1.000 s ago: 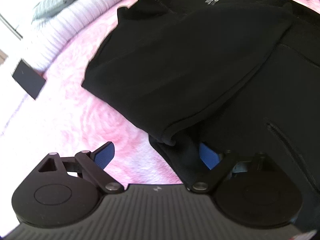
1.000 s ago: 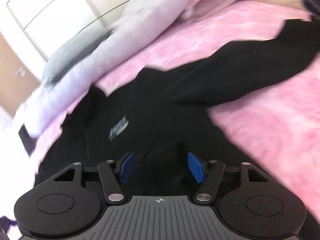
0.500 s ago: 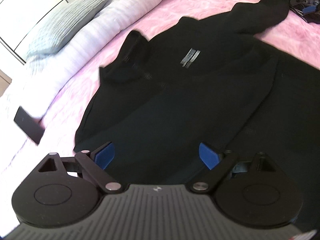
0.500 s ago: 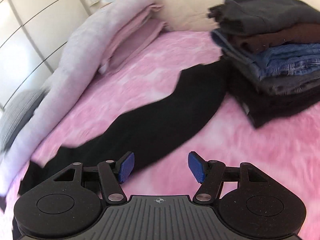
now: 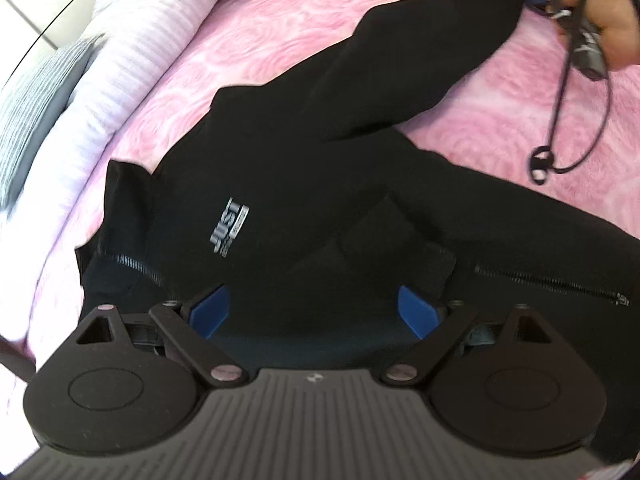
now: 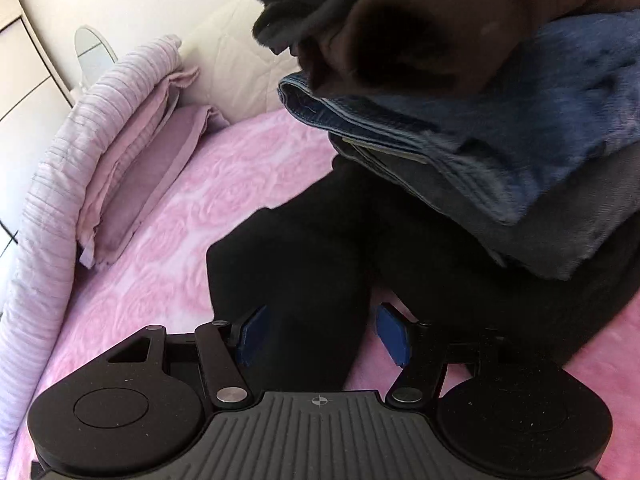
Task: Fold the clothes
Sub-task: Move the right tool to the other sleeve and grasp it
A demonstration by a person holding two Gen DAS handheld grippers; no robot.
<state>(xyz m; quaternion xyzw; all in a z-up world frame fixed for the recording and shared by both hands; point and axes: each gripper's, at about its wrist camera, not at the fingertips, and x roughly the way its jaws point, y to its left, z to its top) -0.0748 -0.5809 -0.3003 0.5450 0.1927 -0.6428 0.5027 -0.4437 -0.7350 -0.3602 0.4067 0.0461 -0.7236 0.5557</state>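
Note:
A black zip jacket (image 5: 280, 152) with a grey chest logo (image 5: 230, 226) lies spread on the pink bedspread (image 5: 248, 60). My left gripper (image 5: 314, 312) hovers open just over its chest, nothing between the blue pads (image 5: 210, 314). One sleeve (image 5: 420, 48) stretches to the upper right, where a hand (image 5: 616, 32) holds the other tool. In the right wrist view my right gripper (image 6: 320, 334) is open and low over that sleeve's end (image 6: 304, 272), which lies between the fingers, unclamped.
A stack of folded clothes (image 6: 500, 152), with jeans, brown and grey pieces, rises right beside the sleeve end. Pale striped pillows (image 6: 104, 128) and a headboard line the far side. A black cable loop (image 5: 560, 128) lies on the bedspread.
My left gripper swung from the jacket's hem side up over its chest. My right gripper travelled along the sleeve to its end by the folded stack. Both stayed open.

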